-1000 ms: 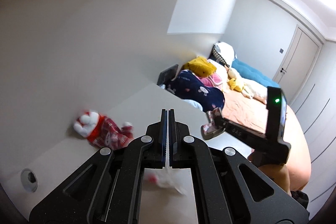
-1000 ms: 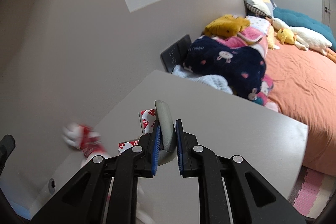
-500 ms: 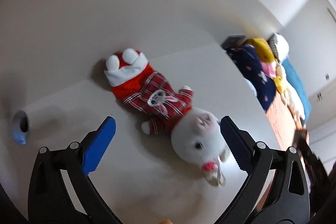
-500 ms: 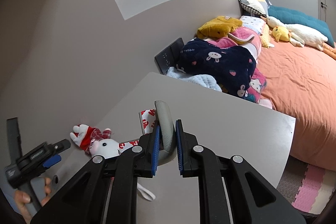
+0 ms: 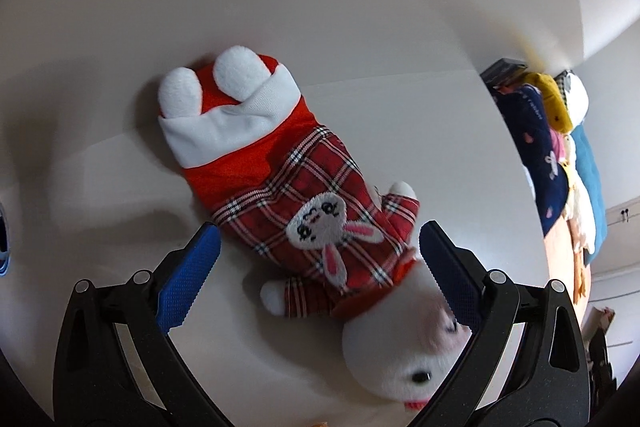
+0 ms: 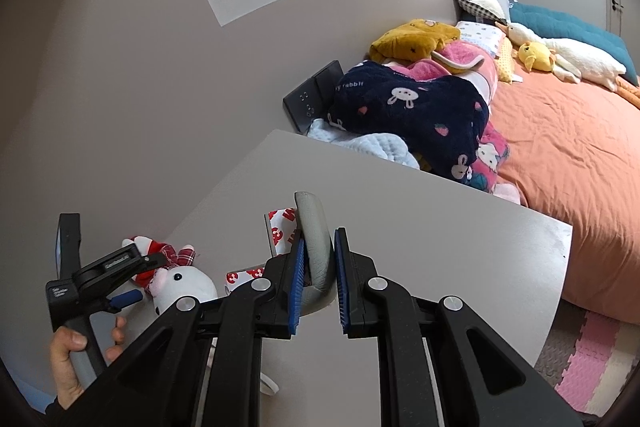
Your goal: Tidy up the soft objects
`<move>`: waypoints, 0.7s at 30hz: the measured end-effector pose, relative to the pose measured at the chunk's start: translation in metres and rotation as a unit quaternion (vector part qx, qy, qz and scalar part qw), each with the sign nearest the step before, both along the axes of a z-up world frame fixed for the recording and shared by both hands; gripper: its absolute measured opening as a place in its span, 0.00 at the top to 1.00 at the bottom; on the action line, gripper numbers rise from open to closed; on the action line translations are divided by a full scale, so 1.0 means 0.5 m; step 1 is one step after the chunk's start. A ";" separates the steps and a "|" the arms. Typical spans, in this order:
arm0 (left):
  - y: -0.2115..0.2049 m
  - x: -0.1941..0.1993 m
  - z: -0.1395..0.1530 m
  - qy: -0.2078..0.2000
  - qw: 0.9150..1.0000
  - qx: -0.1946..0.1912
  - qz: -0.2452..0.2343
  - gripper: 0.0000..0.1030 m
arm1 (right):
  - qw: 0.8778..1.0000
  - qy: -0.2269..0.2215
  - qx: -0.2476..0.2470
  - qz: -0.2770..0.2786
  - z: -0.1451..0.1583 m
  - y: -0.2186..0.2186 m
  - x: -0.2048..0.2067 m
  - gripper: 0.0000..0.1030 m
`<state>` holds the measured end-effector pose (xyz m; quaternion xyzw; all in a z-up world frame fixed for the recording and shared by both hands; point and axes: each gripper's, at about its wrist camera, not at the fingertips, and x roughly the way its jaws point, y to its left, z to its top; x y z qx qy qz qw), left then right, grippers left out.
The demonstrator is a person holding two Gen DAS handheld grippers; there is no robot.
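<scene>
The plush rabbit (image 5: 320,227) lies flat on the grey bench (image 5: 440,131), hard against the wall along the bench's back edge, feet toward the wall and its round white head toward the camera. It is soft pile throughout: white stuffed feet, a red plaid jacket with a rabbit face stitched on, a white cuff over red trousers. Lying limp and spread out, it offers its middle as the likely place to pinch.

The left gripper (image 5: 320,267) hangs over it, tilted down, jaws released wide and straddling the torso; they have just been opening, and the blue ribbed pads (image 5: 188,283) stand clear of the cloth. This reads as lining up for a grasp.

The right gripper (image 6: 318,283) sits nearer the bench's middle, jaws clenched on the padded grey rim of a fabric bin (image 6: 316,239) with a red-and-white print, probably holding it steady as the place to drop the toy.

Beyond the bench's far edge, the bed (image 6: 560,155) carries heaped fleece blankets and more plush animals.
</scene>
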<state>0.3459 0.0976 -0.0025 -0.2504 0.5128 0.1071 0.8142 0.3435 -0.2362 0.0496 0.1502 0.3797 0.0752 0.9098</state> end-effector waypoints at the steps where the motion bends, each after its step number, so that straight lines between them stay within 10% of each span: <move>1: 0.001 -0.002 0.000 0.001 1.000 0.003 0.002 0.12 | 1.000 0.000 0.000 0.001 -0.002 0.000 0.002 0.85; 12: -0.030 0.040 -0.017 0.015 0.999 0.051 -0.011 0.44 | 1.000 0.005 -0.001 0.002 -0.017 -0.001 0.012 0.85; 21: -0.031 0.020 -0.019 -0.008 0.999 0.007 -0.049 0.75 | 1.000 0.004 0.002 -0.001 -0.019 -0.007 0.002 0.85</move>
